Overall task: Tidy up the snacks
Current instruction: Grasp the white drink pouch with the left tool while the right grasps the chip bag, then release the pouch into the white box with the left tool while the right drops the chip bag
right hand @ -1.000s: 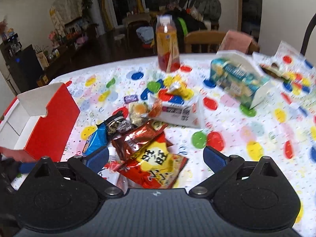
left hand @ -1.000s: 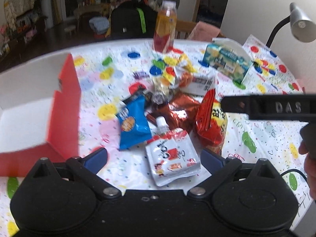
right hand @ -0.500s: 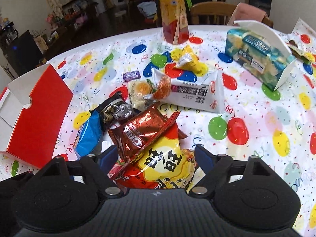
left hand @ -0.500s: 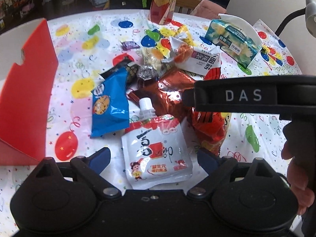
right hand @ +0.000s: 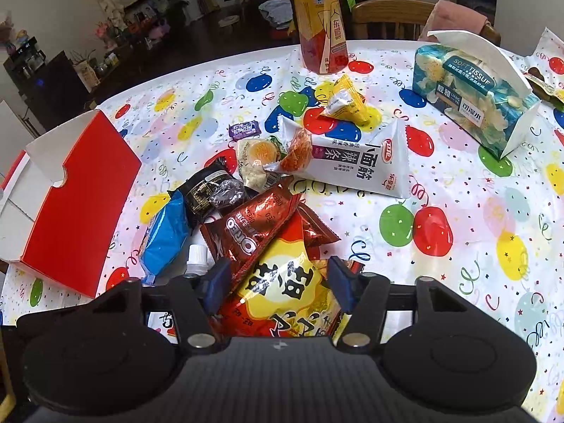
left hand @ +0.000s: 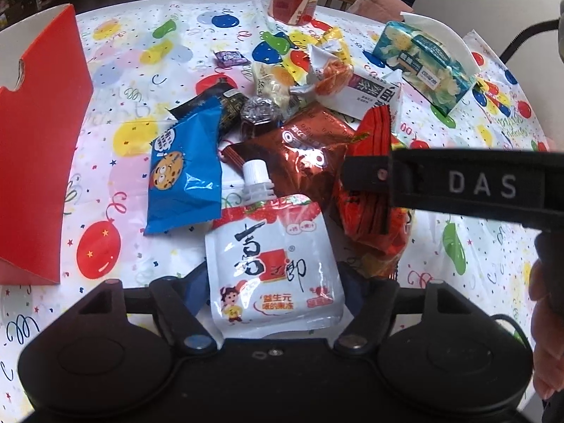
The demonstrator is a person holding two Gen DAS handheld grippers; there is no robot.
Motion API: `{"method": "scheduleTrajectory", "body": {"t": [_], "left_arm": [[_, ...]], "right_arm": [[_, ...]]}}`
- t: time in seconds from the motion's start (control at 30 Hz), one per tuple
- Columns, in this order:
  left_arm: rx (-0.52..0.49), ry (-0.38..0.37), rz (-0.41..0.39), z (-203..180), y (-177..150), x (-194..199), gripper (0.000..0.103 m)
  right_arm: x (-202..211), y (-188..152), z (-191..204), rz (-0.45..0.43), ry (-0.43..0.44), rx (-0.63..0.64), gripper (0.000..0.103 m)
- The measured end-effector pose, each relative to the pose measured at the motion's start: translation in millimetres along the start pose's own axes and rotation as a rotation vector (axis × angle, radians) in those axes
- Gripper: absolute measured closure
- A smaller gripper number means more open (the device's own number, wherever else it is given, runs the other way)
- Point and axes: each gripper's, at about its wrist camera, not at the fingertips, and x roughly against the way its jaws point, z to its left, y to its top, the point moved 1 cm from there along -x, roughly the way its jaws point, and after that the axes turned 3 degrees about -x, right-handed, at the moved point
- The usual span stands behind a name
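Now each gripper straddles a snack — left (left hand: 273,287) jelly pouch (left hand: 273,264), right (right hand: 278,283) chip bag (right hand: 285,299), neither clenched.

Light: bright and even on the counter (right hand: 458,183), dim in the room behind the bottle (right hand: 319,24).
Glare: white glints on the brown foil packet (left hand: 303,151).
Edges: fisheye bending, dark corners.
Focus: mostly sharp.

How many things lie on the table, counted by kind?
Snack packets: 10, from the blue cookie bag to the purple candy
Spouted jelly pouch: 1
Drink bottle: 1
Tissue pack: 1
Red box: 1
Total: 14
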Motion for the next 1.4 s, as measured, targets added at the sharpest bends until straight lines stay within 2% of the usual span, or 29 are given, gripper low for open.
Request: {"method": "scheduleTrajectory", "body": {"t": [0.33,0.5,0.8,1.13,1.4], "left_arm": [[0.01,0.017,-0.006,0,-4,5,0.034],[0.032,0.005,0.012,5,-12,12,0.034],[0.028,-0.03,-0.027,19,-24,47,0.035],[-0.01,-0.072,-0.135,41,-23,112,0.035],[-0.02,-0.048,-0.2,74,-8,156,0.034]], "right_arm": [[6,-5,-9,0.001,0.038,-0.019,0.058],[17,-9,-12,-0.004,0.054,-0.033,0.059],[47,-14,-7,-0.034,0.075,-0.051,0.06],[89,-8,32,-0.101,0.102,-0.027,0.06],[101,8,86,-0.133,0.138,0.032,0.061]]}}
